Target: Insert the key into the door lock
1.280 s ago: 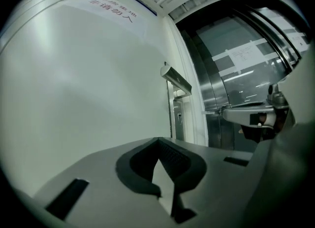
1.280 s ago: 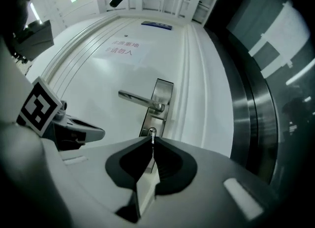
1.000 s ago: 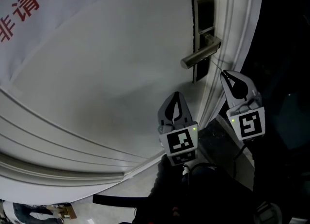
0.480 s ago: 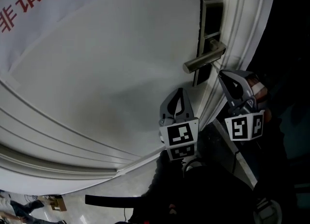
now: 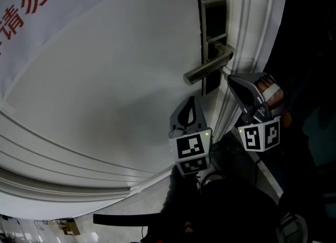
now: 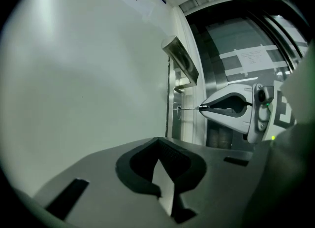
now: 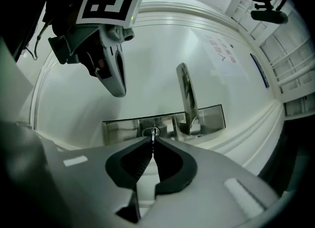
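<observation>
Right gripper (image 7: pixel 153 142) pinched tight on the key (image 7: pixel 153 135), blade held square to the keyhole (image 7: pixel 146 132) in the lock plate (image 5: pixel 211 27), below the handle (image 5: pixel 202 71). Tip at the slot, possibly just entered. Left gripper (image 5: pixel 190 105) closed on nothing, parked beside the door (image 5: pixel 105 79), out of the way.

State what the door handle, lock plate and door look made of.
Door handle: brushed metal, probably steel; grey sheen with soft highlights.
Lock plate: polished metal; mirror-like reflections in the right gripper view.
Door: painted white, matte; core material cannot be told.
</observation>
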Available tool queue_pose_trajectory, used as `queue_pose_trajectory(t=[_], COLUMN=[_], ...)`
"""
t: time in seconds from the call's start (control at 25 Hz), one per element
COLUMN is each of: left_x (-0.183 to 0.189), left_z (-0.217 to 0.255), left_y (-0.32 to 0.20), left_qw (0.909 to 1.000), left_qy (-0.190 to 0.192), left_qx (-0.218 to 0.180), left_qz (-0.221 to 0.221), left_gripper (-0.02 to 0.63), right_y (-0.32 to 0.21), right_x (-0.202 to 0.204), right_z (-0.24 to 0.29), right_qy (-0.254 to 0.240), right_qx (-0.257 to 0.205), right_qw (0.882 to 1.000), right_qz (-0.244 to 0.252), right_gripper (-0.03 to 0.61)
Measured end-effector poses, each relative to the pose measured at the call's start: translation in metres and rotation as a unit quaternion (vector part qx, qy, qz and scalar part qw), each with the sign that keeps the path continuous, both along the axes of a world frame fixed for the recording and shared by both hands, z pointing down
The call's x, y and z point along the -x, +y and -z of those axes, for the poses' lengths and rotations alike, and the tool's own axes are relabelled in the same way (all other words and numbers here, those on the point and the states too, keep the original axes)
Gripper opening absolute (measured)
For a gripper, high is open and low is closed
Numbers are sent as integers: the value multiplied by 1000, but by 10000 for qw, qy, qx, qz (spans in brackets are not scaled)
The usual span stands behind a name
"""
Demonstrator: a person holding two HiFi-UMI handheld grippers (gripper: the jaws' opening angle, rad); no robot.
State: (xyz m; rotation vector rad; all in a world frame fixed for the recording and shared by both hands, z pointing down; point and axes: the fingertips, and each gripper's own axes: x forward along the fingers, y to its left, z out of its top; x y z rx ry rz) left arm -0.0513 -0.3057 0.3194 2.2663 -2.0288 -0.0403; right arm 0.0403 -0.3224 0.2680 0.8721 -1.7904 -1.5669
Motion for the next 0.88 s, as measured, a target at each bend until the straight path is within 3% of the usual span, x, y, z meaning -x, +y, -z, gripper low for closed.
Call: queue_pose_trajectory(t=[0.88], left_x=[-4], left_z=[0], left_y=[-1], left_qw=[10000], left_qy=[56], left_qx=[11], left_qz=[-69], left_gripper=[2], right_y=[-4], right_x=[7], right_z=[1], right_qy=[319], right_qx=[-288], right_qw=[9990], right_qz=[-117], right_gripper=[12])
